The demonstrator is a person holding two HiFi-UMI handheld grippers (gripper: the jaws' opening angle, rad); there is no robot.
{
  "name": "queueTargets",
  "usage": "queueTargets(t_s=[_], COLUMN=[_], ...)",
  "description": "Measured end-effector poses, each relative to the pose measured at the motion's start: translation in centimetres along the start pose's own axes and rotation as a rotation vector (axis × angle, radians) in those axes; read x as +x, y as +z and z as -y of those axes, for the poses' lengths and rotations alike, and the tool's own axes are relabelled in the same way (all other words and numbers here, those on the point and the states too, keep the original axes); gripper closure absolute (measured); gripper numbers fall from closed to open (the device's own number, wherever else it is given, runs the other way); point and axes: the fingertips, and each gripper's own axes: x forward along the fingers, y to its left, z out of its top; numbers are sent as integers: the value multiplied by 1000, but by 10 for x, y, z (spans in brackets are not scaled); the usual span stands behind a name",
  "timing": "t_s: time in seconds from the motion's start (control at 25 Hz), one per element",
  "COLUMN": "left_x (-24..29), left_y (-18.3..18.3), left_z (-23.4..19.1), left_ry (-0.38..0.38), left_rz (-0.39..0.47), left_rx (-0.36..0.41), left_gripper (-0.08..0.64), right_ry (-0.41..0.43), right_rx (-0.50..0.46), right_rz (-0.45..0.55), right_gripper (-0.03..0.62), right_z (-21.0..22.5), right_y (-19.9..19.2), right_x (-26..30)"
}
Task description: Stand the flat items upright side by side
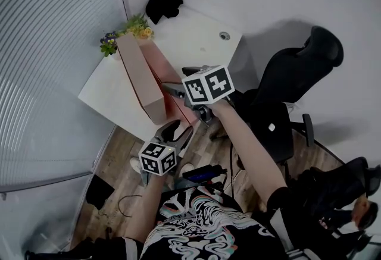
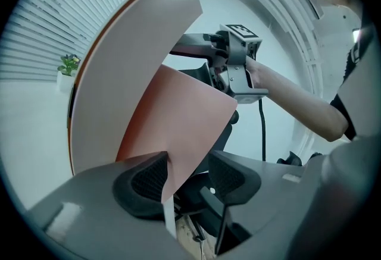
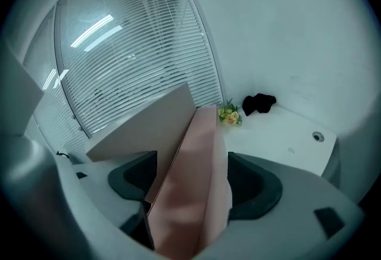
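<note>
Flat items, pinkish-tan panels, upright on edge, leaning together, possibly cardboard

- White desk: far centre, set into the corner between wall and window.
- Potted flowers: yellow and purple blooms at the desk's far left corner, beside the blinds.
- Crumpled black cloth: on the desk's far edge, right of the flowers and apart from them.
- Round cable port: in the desk top, near its right edge.
- Black office chair: right of the desk.
- Horizontal window blinds: fill the left side.
- Wood-plank floor: in front of the desk's near edge.
</note>
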Motion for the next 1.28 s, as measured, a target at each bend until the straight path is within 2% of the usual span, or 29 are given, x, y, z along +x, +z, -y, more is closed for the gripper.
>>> queueTargets(t_s=[0.44, 0.8, 0.92, 1.04, 1.28], left_x=[1, 3, 4, 3, 1], left_y=[-2, -2, -3, -4, -3], left_z=[-1, -1, -1, -1, -1], left_ry=[-11, -19, -21, -20, -14], left_rz=[-25, -33, -35, -38, -31], left_rx=[6, 17, 10, 11, 18], left_gripper=[359, 359, 360, 360, 362], right_ry=[-33, -50, -56, -72, -95], right_rx=[-49, -115, -105, -110, -97], right_rz=[-144, -225, -248, -277, -287], right_gripper=[213, 207, 206, 244, 264], right_z=[12, 9, 12, 14, 17], right_y=[5, 9, 5, -2, 0], right_x=[42, 47, 50, 54, 56])
